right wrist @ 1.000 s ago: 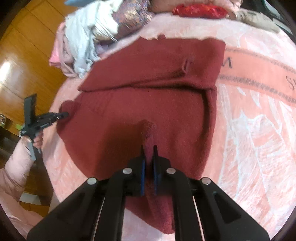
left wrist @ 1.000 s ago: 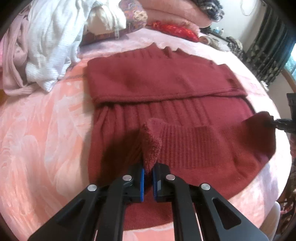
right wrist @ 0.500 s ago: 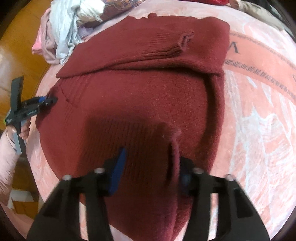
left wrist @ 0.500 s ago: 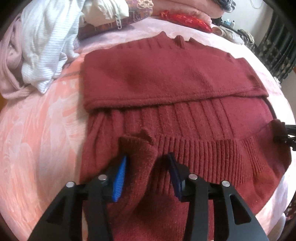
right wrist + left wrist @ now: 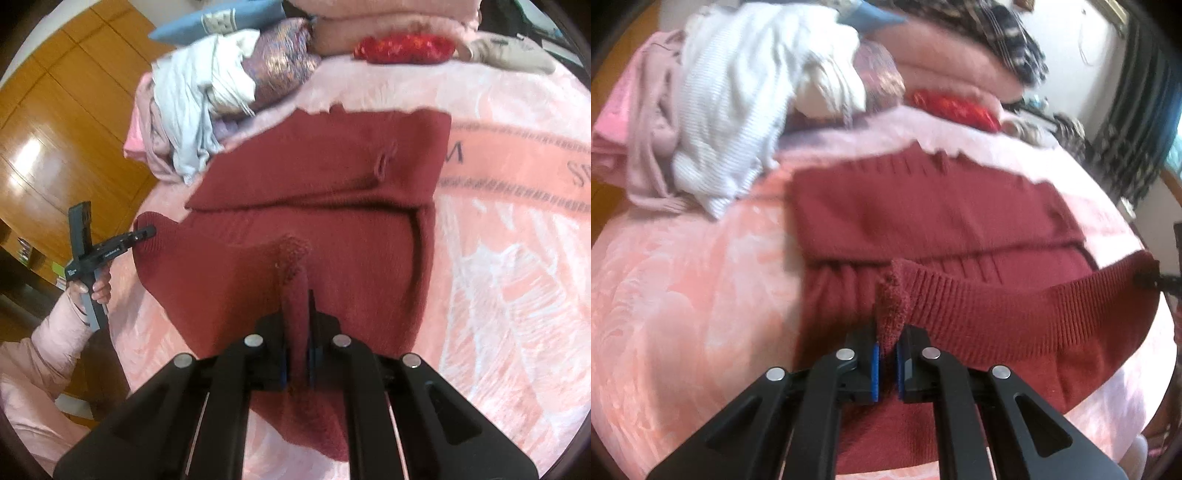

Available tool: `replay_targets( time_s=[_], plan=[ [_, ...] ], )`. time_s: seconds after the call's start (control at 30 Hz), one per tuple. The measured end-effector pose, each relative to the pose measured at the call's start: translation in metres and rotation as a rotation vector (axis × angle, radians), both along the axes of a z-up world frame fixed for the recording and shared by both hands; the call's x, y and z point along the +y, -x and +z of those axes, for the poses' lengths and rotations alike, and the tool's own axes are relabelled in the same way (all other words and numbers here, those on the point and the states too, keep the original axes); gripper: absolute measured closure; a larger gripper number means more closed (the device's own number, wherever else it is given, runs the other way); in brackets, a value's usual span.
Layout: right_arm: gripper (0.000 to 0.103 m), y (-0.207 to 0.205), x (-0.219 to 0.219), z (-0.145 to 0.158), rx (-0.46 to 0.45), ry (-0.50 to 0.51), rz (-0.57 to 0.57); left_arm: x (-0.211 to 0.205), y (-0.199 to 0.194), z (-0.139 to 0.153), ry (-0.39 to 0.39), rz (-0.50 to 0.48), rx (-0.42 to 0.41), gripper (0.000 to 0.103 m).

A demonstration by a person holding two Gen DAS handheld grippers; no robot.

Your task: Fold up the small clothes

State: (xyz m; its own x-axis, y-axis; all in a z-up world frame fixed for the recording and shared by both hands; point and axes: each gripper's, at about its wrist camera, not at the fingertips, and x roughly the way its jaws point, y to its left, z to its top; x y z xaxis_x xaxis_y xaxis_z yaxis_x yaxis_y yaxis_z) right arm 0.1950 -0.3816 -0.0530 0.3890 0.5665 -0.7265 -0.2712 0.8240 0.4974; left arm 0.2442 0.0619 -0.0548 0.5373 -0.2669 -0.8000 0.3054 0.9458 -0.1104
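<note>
A dark red knit sweater [image 5: 923,206] lies on the pink bedspread [image 5: 683,277], sleeves folded across its upper part. My left gripper [image 5: 886,354] is shut on the left corner of its ribbed hem and holds it raised. My right gripper [image 5: 295,350] is shut on the hem's other corner. The hem [image 5: 1015,306] stretches lifted between both. In the right wrist view the sweater [image 5: 332,177] fills the middle and the left gripper [image 5: 144,232] shows at the left, pinching the hem. The right gripper's tip [image 5: 1152,280] shows at the left view's right edge.
A heap of white and pink clothes [image 5: 713,122] lies at the back left of the bed, also in the right wrist view [image 5: 192,110]. Folded pink blankets [image 5: 942,70] and a red cushion [image 5: 402,48] lie at the back. Wooden floor [image 5: 55,129] is left of the bed.
Half a second ago both grippers were open over the hem. Now both are shut on it again and have lifted it, pulled taut between them.
</note>
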Motion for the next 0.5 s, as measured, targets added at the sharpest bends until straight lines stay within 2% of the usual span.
replay_targets(
  time_s=[0.2, 0.37, 0.5],
  plan=[
    [0.097, -0.028, -0.005, 0.024, -0.05, -0.002, -0.032, -0.007, -0.022, 0.026, 0.023, 0.038, -0.054, 0.097],
    [0.097, -0.079, -0.007, 0.044, -0.06, 0.016, -0.085, -0.019, -0.063, 0.043, 0.024, 0.085, -0.099, 0.097],
    [0.097, -0.131, -0.005, 0.043, -0.04, 0.042, -0.131, -0.021, -0.105, 0.044, 0.014, 0.146, -0.107, 0.097]
  ],
)
